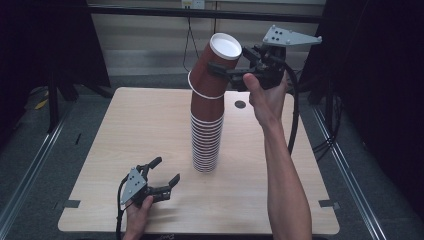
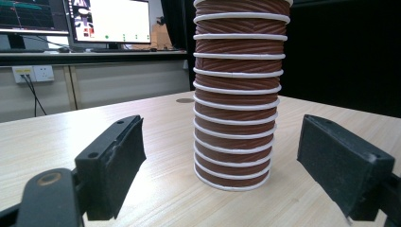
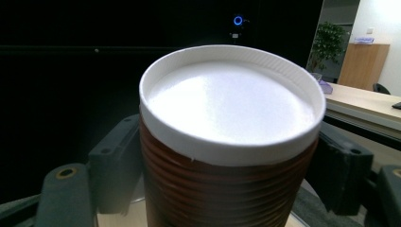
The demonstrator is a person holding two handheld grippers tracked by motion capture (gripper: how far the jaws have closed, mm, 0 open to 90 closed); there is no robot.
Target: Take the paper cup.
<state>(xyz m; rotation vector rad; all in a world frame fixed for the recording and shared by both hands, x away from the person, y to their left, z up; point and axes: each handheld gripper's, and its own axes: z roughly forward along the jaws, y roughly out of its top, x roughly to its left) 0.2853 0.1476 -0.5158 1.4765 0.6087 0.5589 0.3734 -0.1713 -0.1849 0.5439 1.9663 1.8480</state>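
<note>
Left gripper [image 1: 165, 176] rested on wooden surface [image 1: 125, 140], jaws spread, empty. Centre: stack of upturned brown ribbed paper cups [image 1: 206, 137], white rims. Right gripper [image 1: 226, 71] clamped topmost cup [image 1: 214, 67], tilted, lifted partly off stack.

pale wooden bench [image 1: 140, 130] with a small dark round hole [image 1: 240, 104] near its far edge. lit monitors [image 2: 111, 21] and a wall socket [image 2: 33, 73] behind; potted plant [image 3: 333, 42] far off.
</note>
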